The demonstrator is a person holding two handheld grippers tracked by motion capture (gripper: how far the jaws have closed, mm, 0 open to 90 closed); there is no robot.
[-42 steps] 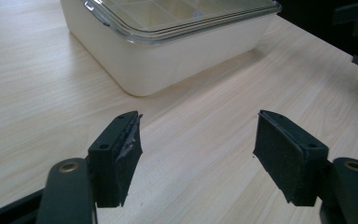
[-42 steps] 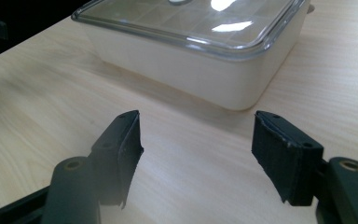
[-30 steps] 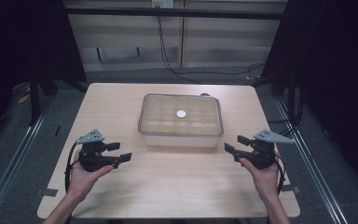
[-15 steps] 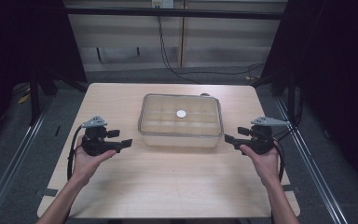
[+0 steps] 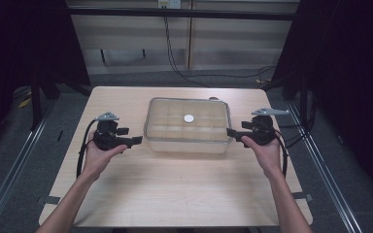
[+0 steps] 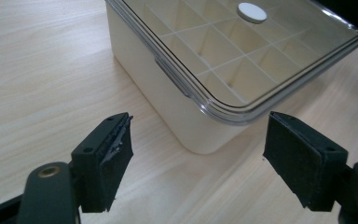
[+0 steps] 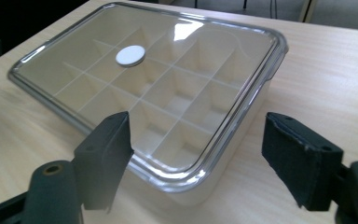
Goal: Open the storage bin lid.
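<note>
The cream compartment box (image 5: 187, 127) with its clear lid (image 7: 149, 79) sat in the middle of the worktop (image 5: 175, 189); it looked rigid, light and smooth-sided, so I judged the lid's protruding rim the surest hold. My left gripper (image 5: 131, 137) and right gripper (image 5: 232, 134) flanked its short ends, jaws spread wide, holding nothing.
</note>
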